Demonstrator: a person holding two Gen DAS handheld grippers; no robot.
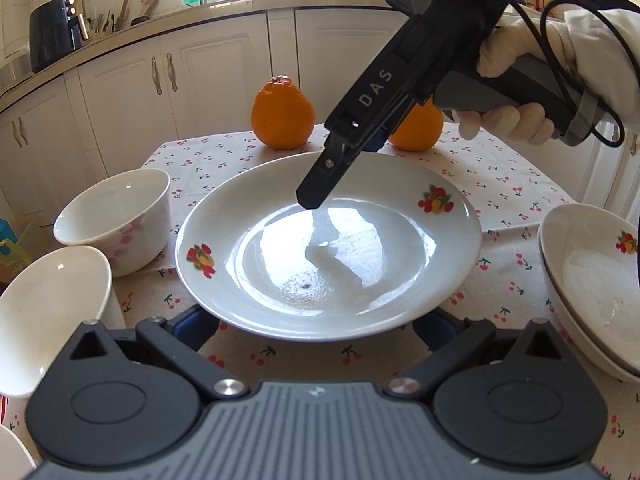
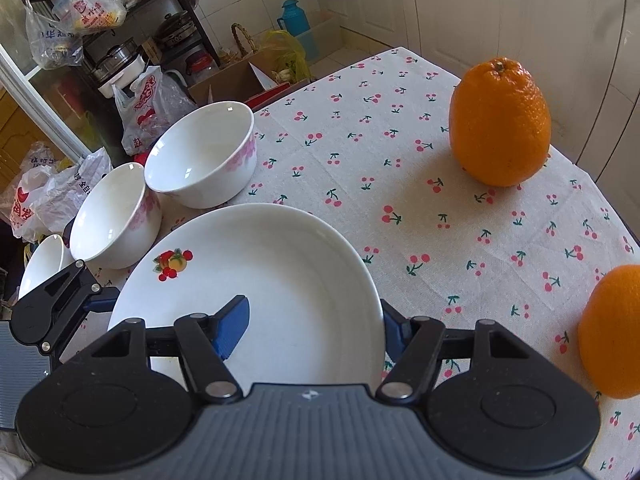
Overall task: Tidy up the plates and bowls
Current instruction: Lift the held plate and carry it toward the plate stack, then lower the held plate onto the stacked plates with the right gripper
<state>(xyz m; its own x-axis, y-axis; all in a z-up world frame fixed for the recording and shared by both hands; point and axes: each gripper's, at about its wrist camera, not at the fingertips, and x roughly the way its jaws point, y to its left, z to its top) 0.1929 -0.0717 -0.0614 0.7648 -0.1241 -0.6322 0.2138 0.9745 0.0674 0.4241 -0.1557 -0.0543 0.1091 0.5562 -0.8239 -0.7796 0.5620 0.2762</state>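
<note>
Cherry-print counter (image 2: 360, 168) carries the plate (image 2: 260, 272). The right gripper (image 2: 312, 330) has its jaws released astride the rim, and the left gripper (image 1: 316, 330) gapes under the near edge. Next, likely a firm pinch, then a lift toward the stacked plates (image 1: 592, 280), right of the left jaws.

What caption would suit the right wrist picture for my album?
Right claw astride a fruit-print plate's rim, white bowls and oranges nearby.
</note>
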